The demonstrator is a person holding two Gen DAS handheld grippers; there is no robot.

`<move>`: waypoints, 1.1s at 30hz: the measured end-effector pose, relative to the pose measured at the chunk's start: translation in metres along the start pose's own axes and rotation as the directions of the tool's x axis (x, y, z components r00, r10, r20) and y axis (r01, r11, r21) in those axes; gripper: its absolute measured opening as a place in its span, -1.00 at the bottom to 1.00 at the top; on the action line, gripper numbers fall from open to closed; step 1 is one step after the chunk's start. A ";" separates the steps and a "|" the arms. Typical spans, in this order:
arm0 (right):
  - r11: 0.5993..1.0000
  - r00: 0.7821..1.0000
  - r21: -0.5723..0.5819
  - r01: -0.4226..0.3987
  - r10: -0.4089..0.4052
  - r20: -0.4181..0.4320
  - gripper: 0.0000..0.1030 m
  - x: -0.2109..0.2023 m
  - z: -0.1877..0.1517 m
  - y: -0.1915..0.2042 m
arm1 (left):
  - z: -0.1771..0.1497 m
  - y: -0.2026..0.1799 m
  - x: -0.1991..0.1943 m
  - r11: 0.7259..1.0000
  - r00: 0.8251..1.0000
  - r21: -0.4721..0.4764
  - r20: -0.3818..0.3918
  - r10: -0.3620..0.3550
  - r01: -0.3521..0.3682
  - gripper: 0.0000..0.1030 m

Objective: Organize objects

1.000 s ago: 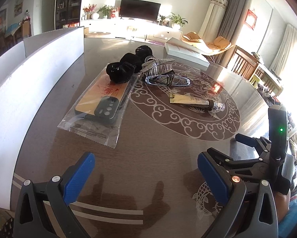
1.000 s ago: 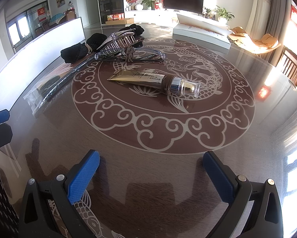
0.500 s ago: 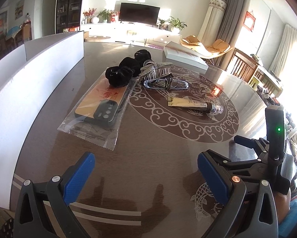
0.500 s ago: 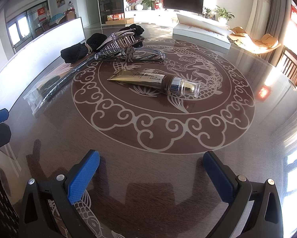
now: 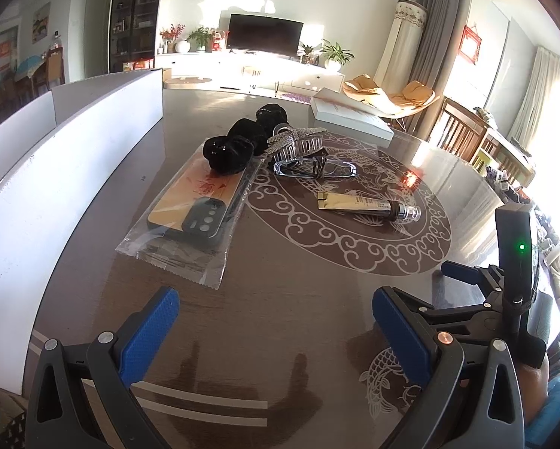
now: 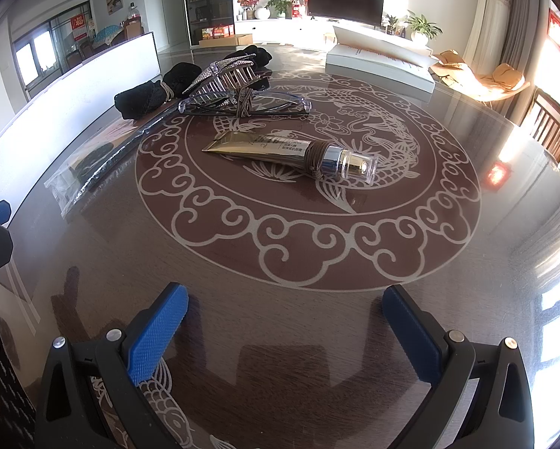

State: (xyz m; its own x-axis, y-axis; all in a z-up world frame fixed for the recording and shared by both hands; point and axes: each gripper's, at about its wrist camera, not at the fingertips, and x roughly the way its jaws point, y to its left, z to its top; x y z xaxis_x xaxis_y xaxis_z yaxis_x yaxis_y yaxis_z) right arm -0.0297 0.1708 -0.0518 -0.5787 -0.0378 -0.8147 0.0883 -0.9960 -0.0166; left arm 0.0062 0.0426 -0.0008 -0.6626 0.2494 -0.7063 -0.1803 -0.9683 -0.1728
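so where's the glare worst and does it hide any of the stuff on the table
Left wrist view: the window at the right edge is blown out and a red glint sits on the table, but the tube and glasses read clearly. Right wrist view: the right edge washes out, the tube stays sharp, and the bagged phone case is dim and stretched.

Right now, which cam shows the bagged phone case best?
Left wrist. The phone case lies face-up in its clear bag, camera cutout and orange print plainly visible. The right wrist view catches it only edge-on at the left, mostly glare on plastic.
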 end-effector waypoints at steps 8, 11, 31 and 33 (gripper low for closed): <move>1.000 1.000 0.000 0.000 0.000 0.000 1.00 0.000 0.000 0.000 | -0.001 -0.006 0.002 0.999 1.000 0.028 -0.002 0.022 -0.021 1.00; 1.000 1.000 0.000 0.000 0.000 0.000 1.00 0.000 0.000 0.000 | -0.002 -0.007 0.002 0.999 1.000 0.035 0.001 0.030 -0.030 1.00; 1.000 1.000 0.000 0.000 0.000 0.000 1.00 0.000 0.000 0.000 | 0.006 0.030 -0.011 0.989 0.995 -0.104 -0.005 -0.104 0.103 1.00; 1.000 1.000 0.000 0.000 0.000 0.000 1.00 -0.001 0.000 0.000 | 0.014 0.052 -0.013 0.980 0.989 -0.138 -0.002 -0.146 0.144 1.00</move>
State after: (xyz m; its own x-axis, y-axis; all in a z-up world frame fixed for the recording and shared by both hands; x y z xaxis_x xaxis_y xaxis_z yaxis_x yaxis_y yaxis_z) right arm -0.0292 0.1713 -0.0513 -0.5787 -0.0380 -0.8146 0.0886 -0.9959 -0.0165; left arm -0.0054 -0.0111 0.0089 -0.6279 0.3878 -0.6748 -0.1718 -0.9147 -0.3658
